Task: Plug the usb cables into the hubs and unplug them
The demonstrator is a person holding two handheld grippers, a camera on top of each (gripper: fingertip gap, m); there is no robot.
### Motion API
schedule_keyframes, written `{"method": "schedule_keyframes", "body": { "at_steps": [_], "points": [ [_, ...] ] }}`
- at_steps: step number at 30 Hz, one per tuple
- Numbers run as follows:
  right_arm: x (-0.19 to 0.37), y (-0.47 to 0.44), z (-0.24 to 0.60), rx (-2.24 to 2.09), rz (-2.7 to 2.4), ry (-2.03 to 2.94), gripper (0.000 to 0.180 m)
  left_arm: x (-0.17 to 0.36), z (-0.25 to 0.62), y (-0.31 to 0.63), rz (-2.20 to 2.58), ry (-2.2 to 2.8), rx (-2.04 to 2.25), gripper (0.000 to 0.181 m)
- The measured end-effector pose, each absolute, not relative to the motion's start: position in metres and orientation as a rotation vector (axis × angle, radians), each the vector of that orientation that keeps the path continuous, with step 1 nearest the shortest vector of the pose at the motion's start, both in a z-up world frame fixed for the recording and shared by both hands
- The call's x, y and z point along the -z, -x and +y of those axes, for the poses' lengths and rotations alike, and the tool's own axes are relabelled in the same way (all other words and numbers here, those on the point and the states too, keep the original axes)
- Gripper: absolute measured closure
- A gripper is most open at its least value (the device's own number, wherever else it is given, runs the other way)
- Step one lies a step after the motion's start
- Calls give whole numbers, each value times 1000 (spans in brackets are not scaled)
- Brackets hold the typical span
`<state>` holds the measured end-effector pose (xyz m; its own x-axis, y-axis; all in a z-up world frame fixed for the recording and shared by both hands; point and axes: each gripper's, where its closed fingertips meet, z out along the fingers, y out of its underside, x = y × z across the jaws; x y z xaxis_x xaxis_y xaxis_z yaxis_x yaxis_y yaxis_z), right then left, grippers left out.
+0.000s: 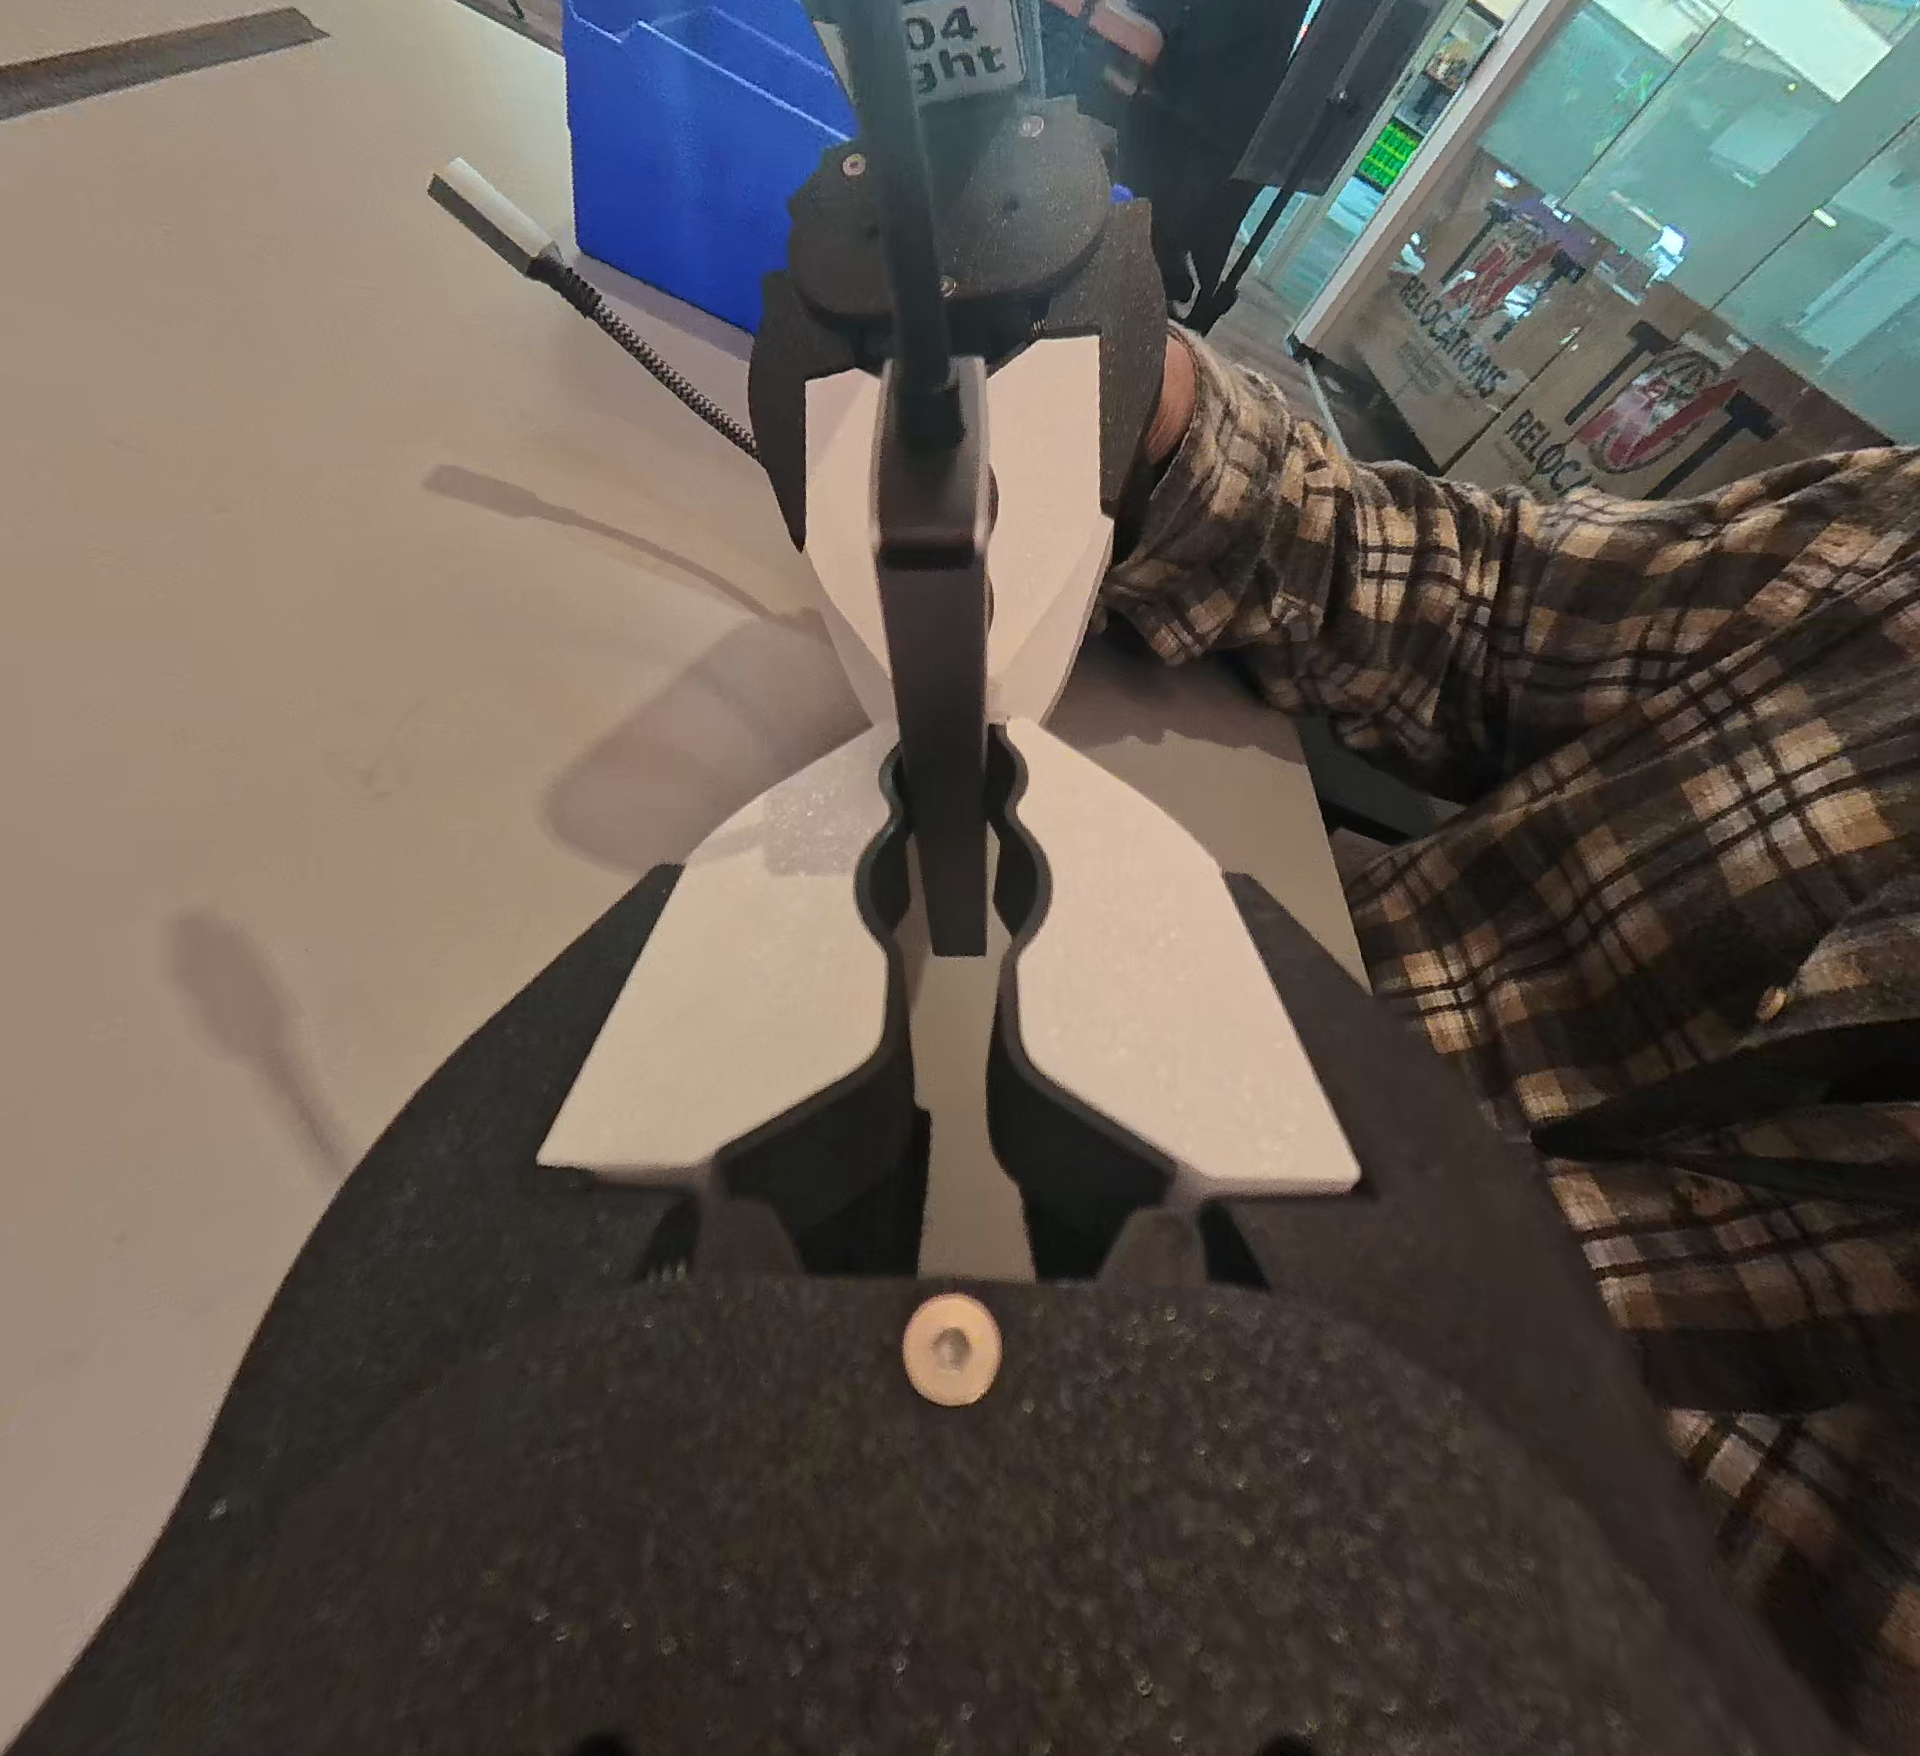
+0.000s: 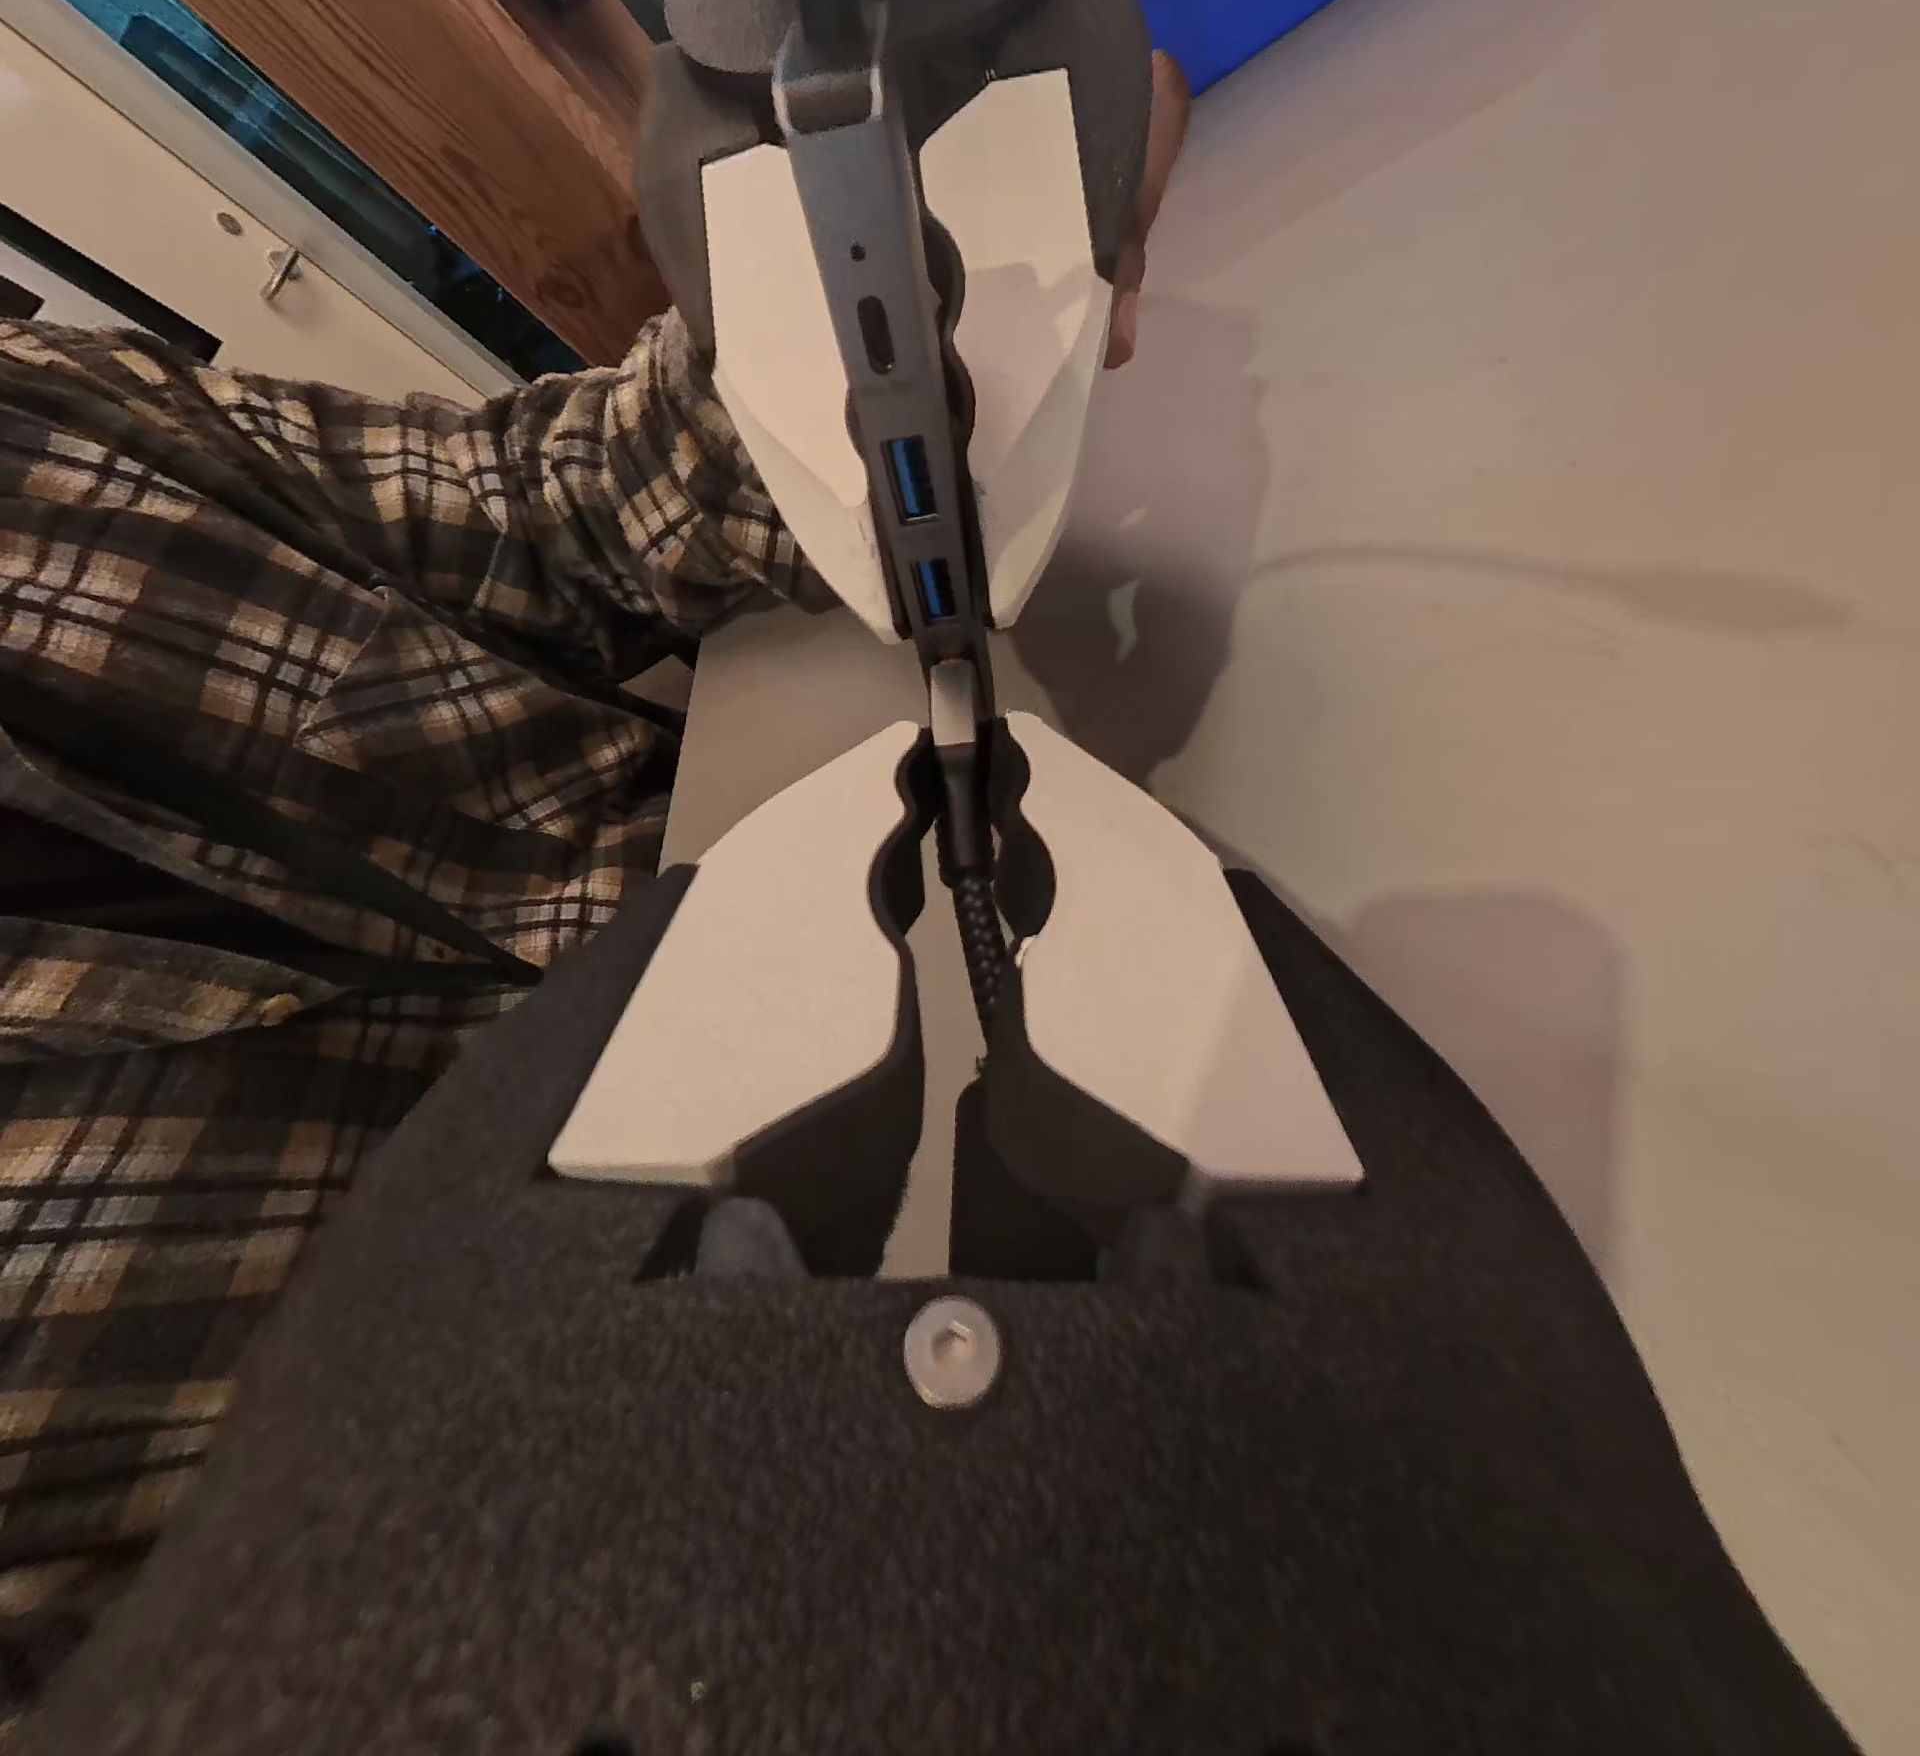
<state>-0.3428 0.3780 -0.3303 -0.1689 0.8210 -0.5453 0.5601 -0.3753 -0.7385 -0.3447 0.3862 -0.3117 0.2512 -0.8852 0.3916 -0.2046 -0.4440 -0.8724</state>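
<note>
The hub, a slim dark bar, is clenched in the left claw above the pale tabletop, its own cord rising toward twelve o'clock. Facing it, the right claw grips the braided usb cable by its plug, which sits at the hub's end port. A blue bin stands at eleven o'clock.
</note>
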Motion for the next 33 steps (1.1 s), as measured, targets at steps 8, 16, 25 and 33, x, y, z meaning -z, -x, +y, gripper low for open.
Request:
{"method": "schedule_keyframes", "body": {
  "at_steps": [8, 16, 25, 33],
  "points": [
    [330, 342, 377, -1557, -1607, 1805, 171, 314, 383, 345, 1049, 1831, 1177, 169],
    [320, 350, 380, -1645, -1497, 1743, 172, 300, 394, 346, 931, 1708, 1304, 167],
    [315, 348, 377, -1686, -1492, 1706, 172, 302, 385, 338, 990, 1697, 1333, 158],
    [320, 346, 377, -1707, -1497, 1743, 172, 311, 384, 339, 949, 1810, 1348, 169]
  ]
}}
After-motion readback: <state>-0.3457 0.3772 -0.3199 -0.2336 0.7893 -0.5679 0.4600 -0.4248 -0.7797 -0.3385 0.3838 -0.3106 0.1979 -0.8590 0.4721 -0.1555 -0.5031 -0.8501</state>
